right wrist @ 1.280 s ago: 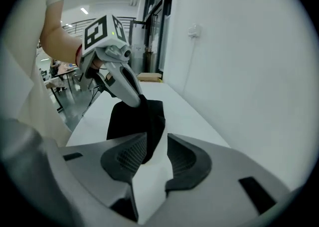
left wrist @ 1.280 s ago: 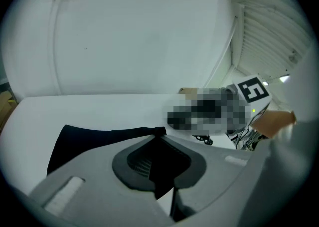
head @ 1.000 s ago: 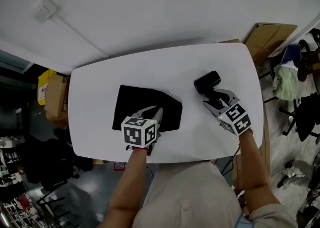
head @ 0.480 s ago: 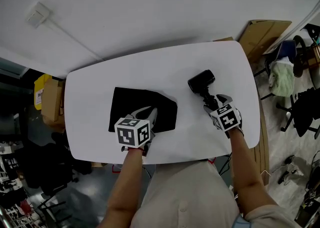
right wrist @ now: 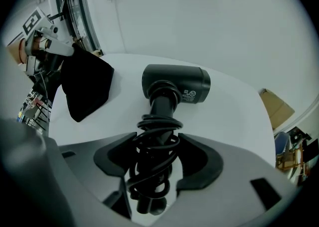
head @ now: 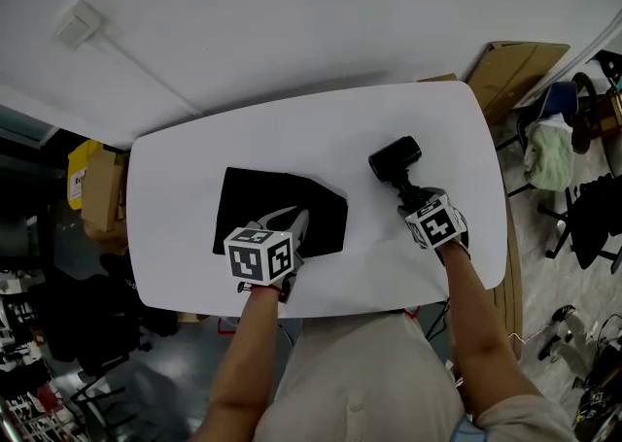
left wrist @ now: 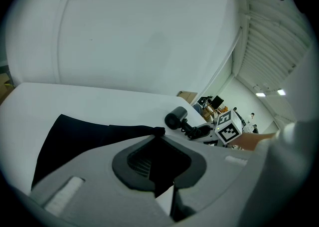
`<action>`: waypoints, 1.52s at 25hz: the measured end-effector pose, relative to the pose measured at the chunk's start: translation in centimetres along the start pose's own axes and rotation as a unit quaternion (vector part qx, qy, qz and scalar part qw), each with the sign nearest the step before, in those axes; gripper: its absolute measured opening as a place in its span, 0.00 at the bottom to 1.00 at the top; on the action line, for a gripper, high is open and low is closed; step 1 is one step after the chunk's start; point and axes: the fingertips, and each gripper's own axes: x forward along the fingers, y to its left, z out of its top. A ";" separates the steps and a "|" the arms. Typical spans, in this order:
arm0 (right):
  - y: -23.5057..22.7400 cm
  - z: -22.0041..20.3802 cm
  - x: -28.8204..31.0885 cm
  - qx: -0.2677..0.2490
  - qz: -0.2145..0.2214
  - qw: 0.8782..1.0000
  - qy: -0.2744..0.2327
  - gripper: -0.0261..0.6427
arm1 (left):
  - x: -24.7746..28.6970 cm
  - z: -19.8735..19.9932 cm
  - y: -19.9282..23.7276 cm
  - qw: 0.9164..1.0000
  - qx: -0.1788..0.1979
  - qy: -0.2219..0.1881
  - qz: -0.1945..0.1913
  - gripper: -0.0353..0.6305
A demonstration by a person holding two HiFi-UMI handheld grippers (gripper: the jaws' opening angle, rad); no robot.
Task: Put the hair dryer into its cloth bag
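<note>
A black hair dryer [head: 394,158] lies on the white table [head: 185,158], its cord wound round the handle. My right gripper [head: 413,199] has come down over that handle [right wrist: 158,121]. Its jaws have just been closing a little, and the handle sits between the pads, which stand close beside the cord without visibly pressing it. The black cloth bag [head: 262,207] lies flat to the left. My left gripper [head: 294,226] is shut on the bag's near right edge [left wrist: 158,132], lifting it slightly. The right gripper view shows the bag [right wrist: 84,84] hanging from the left gripper [right wrist: 50,41].
The table's near edge [head: 340,309] runs just in front of both hands. Cardboard [head: 515,71], chairs and clutter [head: 573,178] stand off the table's right end, and boxes [head: 92,187] off its left end. A white wall [head: 292,13] lies behind.
My right gripper has dropped toward the table and moved in over the dryer's handle, with its jaws wider than a second ago. The left gripper and the bag stayed where they were.
</note>
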 end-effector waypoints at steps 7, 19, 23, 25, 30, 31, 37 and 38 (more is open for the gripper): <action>0.0 -0.1 -0.1 0.018 0.009 1.000 -0.008 0.41 | 0.0 0.0 -0.1 1.000 -0.001 0.000 -0.001 0.09; 1.8 -0.2 -1.9 0.039 0.056 0.997 -0.041 0.39 | 0.4 -0.6 0.1 1.000 -0.007 0.009 -0.003 0.09; 3.2 -0.5 -3.2 0.058 0.080 0.993 -0.061 0.38 | 0.6 -0.9 0.1 1.000 -0.010 0.010 -0.003 0.09; 4.4 -1.1 -3.6 0.064 0.091 0.992 -0.066 0.38 | 0.8 -1.0 0.2 1.000 -0.014 0.012 -0.003 0.09; 7.5 -1.9 -4.3 0.079 0.115 0.987 -0.081 0.38 | 1.3 -1.2 0.2 1.000 -0.022 0.018 -0.006 0.09; 8.1 -2.0 -4.4 0.075 0.117 0.987 -0.084 0.38 | 1.4 -1.2 0.3 0.999 -0.025 0.019 -0.006 0.09; 11.3 -2.3 -4.4 0.024 0.104 0.988 -0.111 0.38 | 2.1 -1.5 -0.1 0.999 -0.035 0.025 -0.009 0.09; 11.7 -2.1 -4.4 0.004 0.097 0.989 -0.113 0.38 | 2.2 -1.5 -0.2 0.999 -0.035 0.026 -0.010 0.09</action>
